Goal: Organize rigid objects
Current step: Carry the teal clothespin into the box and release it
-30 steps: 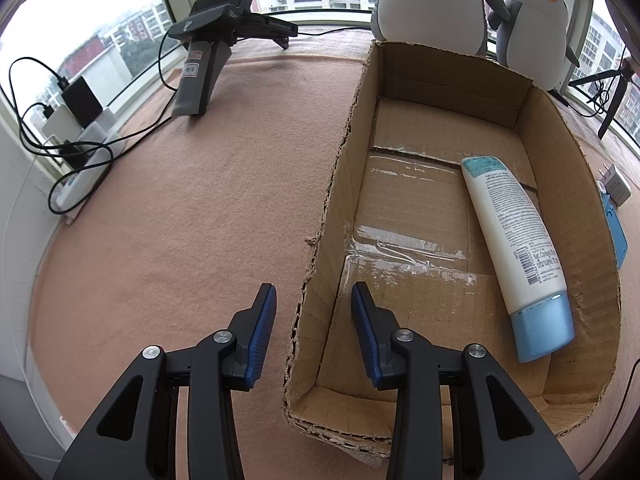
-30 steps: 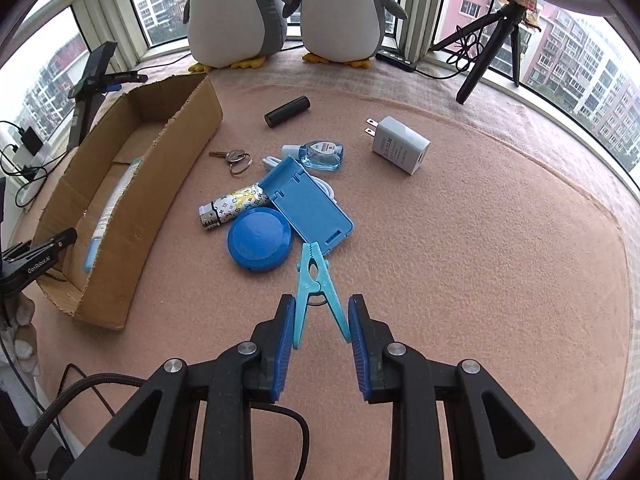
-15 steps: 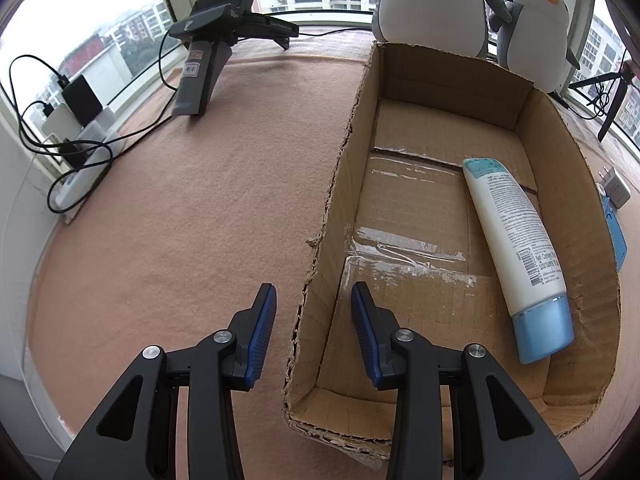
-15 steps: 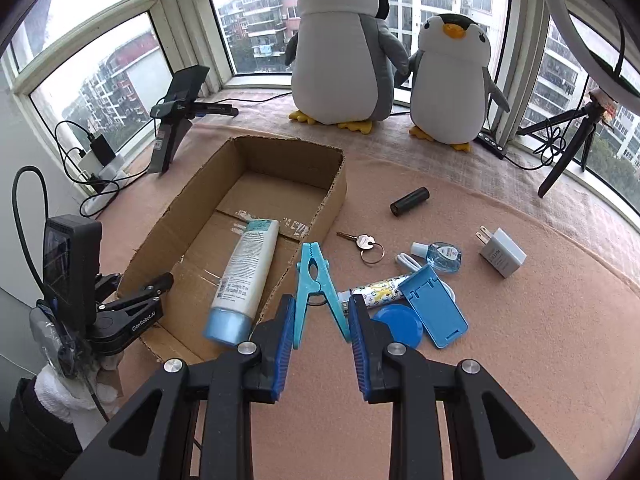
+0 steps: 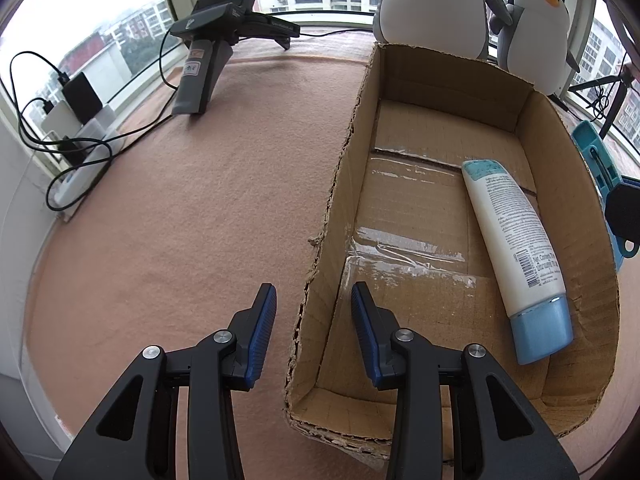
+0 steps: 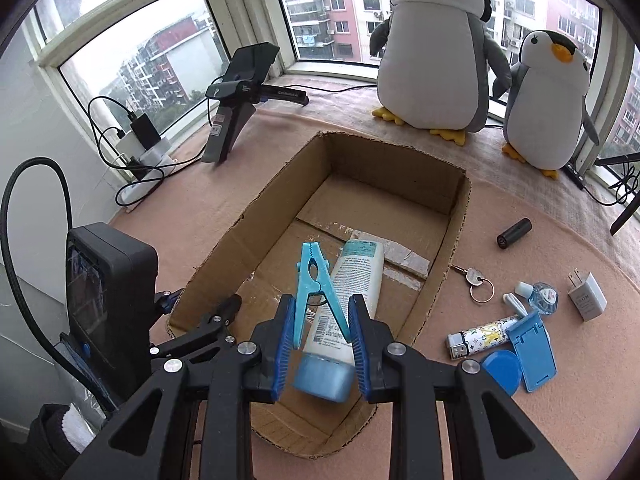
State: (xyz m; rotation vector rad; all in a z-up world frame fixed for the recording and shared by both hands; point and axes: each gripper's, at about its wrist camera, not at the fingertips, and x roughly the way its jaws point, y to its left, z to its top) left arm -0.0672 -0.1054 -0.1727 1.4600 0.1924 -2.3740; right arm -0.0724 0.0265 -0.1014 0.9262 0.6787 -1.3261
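The cardboard box (image 6: 448, 216) is matt corrugated board with ragged edges and glossy clear tape (image 5: 404, 256) at 12 o'clock from the left gripper. The clothespin (image 6: 314, 280) is smooth plastic; the table cover (image 5: 192, 216) is rough felt-like cloth.

This looks like a room in a high-rise flat, set up for recording. A bay of windows (image 6: 160, 64) wraps around the far side, and apartment blocks (image 6: 320, 8) with balconies stand outside at about the same height. Two plush penguins (image 6: 434, 52) sit on the sill. The tabletop (image 5: 192, 208) wears a pinkish felt-like cover. Household odds and ends lie on it: a key (image 6: 474, 276), a wall charger (image 6: 586, 296), a lighter (image 6: 480, 338). Chargers and cables (image 6: 136, 148) crowd the left sill, and a tripod leg (image 6: 624, 208) stands at the right.
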